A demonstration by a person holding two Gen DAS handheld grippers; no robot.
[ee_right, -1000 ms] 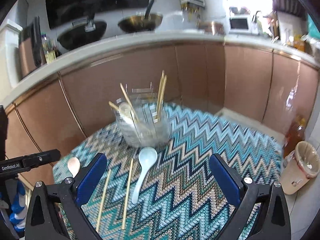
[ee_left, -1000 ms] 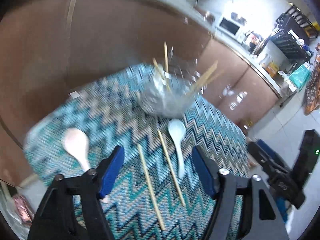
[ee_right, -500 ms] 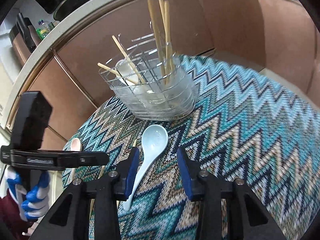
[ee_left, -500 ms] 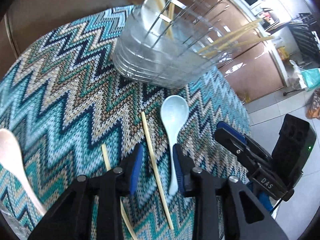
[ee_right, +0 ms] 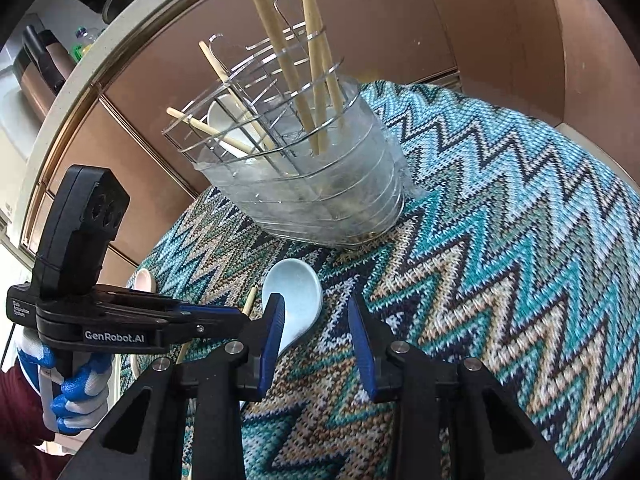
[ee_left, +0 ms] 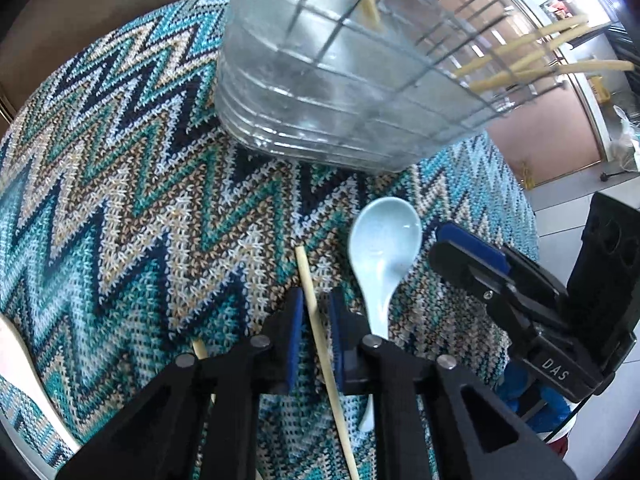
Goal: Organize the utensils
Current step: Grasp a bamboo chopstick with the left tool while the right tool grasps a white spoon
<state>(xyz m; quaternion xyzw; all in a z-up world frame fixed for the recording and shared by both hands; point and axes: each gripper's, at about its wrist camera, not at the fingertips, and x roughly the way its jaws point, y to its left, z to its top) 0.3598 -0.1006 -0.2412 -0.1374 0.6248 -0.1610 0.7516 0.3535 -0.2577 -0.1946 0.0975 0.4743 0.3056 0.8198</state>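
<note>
My left gripper (ee_left: 316, 332) has just been closing; jaws now nearly together round a loose chopstick (ee_left: 320, 332) lying on the zigzag cloth (ee_left: 120, 200), pads at its sides. My right gripper (ee_right: 316, 336) has also been closing; jaws part-way apart w/ the blue spoon (ee_right: 296, 300) handle by the left pad, can't tell if pinched. Beyond both, clear utensil holder (ee_right: 320, 196) stands upright w/ chopsticks & a white spoon (ee_right: 224, 120) in its wire dividers. Pink spoon (ee_left: 16, 356) lies off to the left.

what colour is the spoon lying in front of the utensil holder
Pale blue. The spoon shows best in the left wrist view.
</note>
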